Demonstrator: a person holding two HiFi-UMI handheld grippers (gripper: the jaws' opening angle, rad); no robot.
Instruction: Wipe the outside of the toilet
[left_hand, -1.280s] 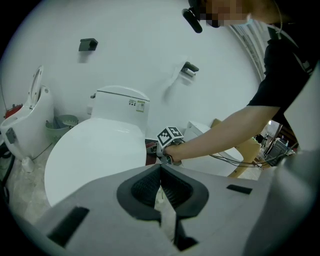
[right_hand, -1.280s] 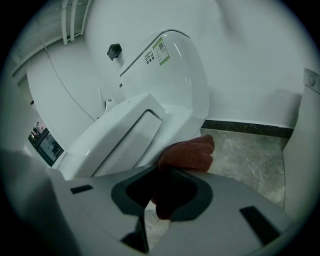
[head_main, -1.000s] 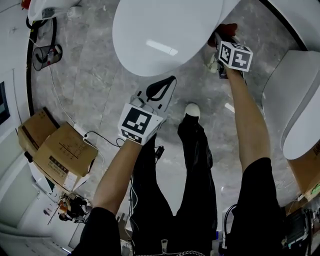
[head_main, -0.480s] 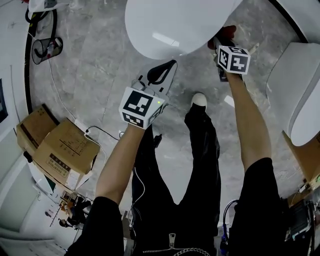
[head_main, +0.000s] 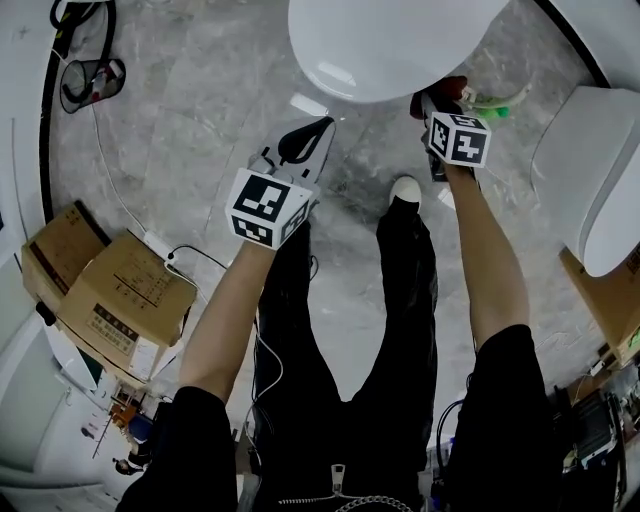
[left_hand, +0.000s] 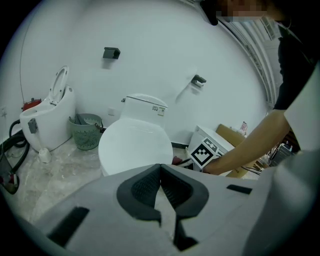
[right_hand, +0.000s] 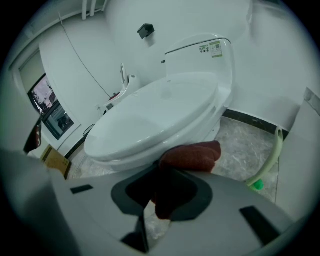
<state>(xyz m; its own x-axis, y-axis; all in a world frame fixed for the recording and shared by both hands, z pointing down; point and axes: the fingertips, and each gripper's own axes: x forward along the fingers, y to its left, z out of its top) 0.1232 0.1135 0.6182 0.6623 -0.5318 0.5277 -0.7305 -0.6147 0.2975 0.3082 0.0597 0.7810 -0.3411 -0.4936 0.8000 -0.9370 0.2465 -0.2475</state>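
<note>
A white toilet (head_main: 385, 45) with its lid down fills the top of the head view; the same toilet (right_hand: 160, 117) spans the right gripper view and the toilet (left_hand: 135, 142) sits mid-frame in the left gripper view. My right gripper (head_main: 437, 95) is shut on a dark red cloth (right_hand: 192, 155), held against the bowl's right side under the lid rim. A bit of the red cloth (head_main: 452, 86) shows beside the marker cube. My left gripper (head_main: 300, 150) hangs in front of the bowl, jaws together, holding nothing.
A green mesh bin (left_hand: 86, 131) and a second toilet (left_hand: 47, 117) stand at the left. Cardboard boxes (head_main: 110, 290) and cables lie left of my legs. A white fixture (head_main: 590, 190) stands at the right. A green-tipped brush handle (right_hand: 270, 160) lies on the marble floor.
The view has shifted so the toilet sits higher and further right in frame. Both grippers keep their places relative to the bowl; the right still presses the cloth at its side.
</note>
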